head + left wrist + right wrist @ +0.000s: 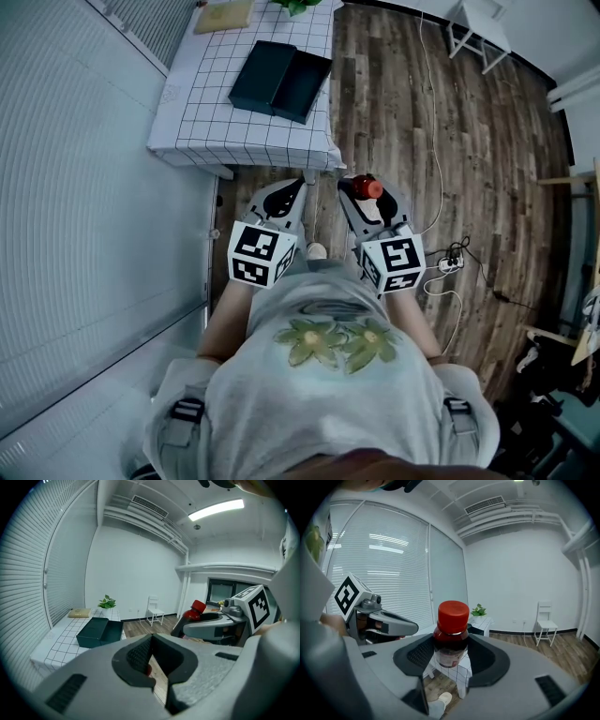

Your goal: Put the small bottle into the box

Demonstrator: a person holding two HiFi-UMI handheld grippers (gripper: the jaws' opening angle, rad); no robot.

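A small bottle [451, 639] with a red cap and dark red contents stands upright between the jaws of my right gripper [451, 656], which is shut on it. From the head view the bottle's red cap [372, 187] shows at the tip of my right gripper [361, 195], held above the wooden floor short of the table. My left gripper [289, 193] is beside it; its jaws meet with nothing between them [151, 660]. The dark open box [279, 79] lies on the checked table [216, 131] ahead, also visible in the left gripper view as a dark box [99, 631].
A tan pad [223, 15] and a green plant [298, 6] are at the table's far end. A white chair [478, 28] stands on the wooden floor at the back right. Cables and a power strip [450, 263] lie on the floor to the right. Blinds line the left wall.
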